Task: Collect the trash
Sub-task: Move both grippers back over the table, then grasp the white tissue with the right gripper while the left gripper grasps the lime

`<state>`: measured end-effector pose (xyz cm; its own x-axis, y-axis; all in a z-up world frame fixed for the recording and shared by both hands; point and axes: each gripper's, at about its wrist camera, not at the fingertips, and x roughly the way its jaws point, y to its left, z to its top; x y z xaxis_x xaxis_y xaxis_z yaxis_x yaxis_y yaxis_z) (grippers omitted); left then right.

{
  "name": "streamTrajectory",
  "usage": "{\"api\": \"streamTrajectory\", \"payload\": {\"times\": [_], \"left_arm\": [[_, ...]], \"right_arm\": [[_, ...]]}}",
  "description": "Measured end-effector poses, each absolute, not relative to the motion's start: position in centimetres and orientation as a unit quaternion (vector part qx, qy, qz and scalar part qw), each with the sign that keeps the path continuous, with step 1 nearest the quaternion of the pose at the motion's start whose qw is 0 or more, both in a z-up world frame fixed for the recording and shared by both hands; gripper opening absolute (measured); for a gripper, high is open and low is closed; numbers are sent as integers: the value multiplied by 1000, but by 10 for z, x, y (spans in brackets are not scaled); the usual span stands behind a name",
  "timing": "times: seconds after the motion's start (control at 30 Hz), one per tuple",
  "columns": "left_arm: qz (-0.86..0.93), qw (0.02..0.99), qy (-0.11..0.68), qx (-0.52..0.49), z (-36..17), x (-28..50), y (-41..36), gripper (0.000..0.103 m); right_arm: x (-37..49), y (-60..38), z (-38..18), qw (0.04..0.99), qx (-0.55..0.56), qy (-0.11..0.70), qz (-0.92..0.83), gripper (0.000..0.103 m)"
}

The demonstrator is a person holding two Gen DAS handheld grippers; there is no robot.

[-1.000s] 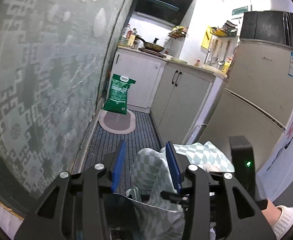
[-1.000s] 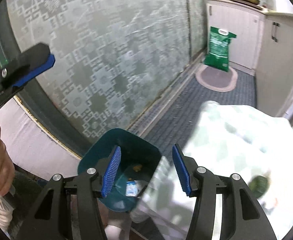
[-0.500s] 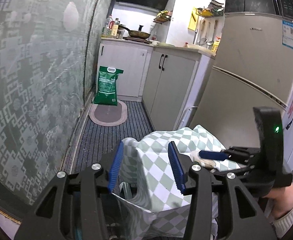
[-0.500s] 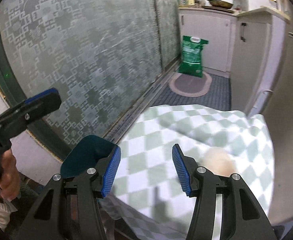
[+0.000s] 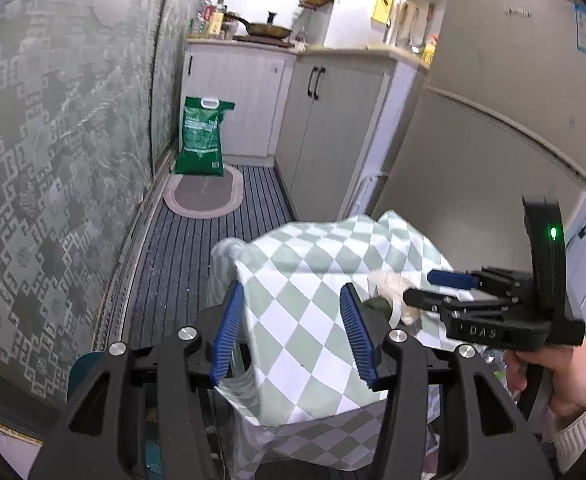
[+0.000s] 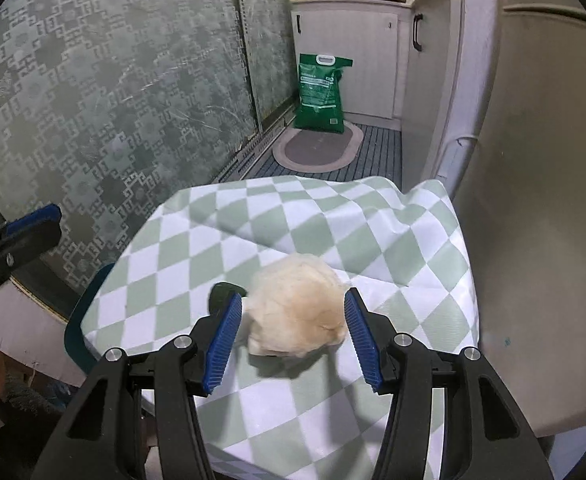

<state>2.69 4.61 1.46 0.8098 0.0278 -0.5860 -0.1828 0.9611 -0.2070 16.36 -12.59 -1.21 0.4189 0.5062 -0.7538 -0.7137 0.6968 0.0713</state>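
Meanwhile right tongs (image 6: 289, 330) gape around a fluffy cream wad (image 6: 297, 308) on checked cloth (image 6: 393, 248); left tongs (image 5: 291, 330) opening.

Checked tablecloth (image 6: 413, 240) bearing crumpled wad (image 6: 297, 304)

right hand-held gripper (image 6: 289, 336) now straddles a pale wad (image 6: 297, 308), apparently crumpled paper.

A crumpled cream tissue wad (image 6: 297, 307) lies on the green-checked cloth (image 6: 393, 232), between the right hand-held gripper (image 6: 291, 338)'s parted blue pads, untouched.
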Motion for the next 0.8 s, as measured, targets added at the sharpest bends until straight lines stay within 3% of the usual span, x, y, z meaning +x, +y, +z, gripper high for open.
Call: {"api": "streamTrajectory", "payload": {"times": [0.1, 0.17, 0.2, 0.3, 0.4, 0.8], "left_arm": [[47, 938, 325, -116, 5, 37, 34, 53], [42, 935, 336, -110, -2, 42, 28, 53], [40, 933, 342, -107, -5, 44, 26, 53], [27, 924, 366, -105, -19, 54, 19, 53], [26, 921, 377, -93, -28, 61, 11, 53], [18, 918, 387, -84, -36, 79, -7, 55]], "right_arm": [[172, -127, -18, 826, -118, 405, 374, 53], [176, -129, -20, 823, -108, 412, 375, 46], [179, -129, -23, 820, -108, 417, 376, 38], [180, -130, -31, 813, -114, 425, 382, 32], [182, -135, -28, 813, -97, 422, 388, 12], [190, -164, -6, 828, -46, 397, 394, 10]]}}
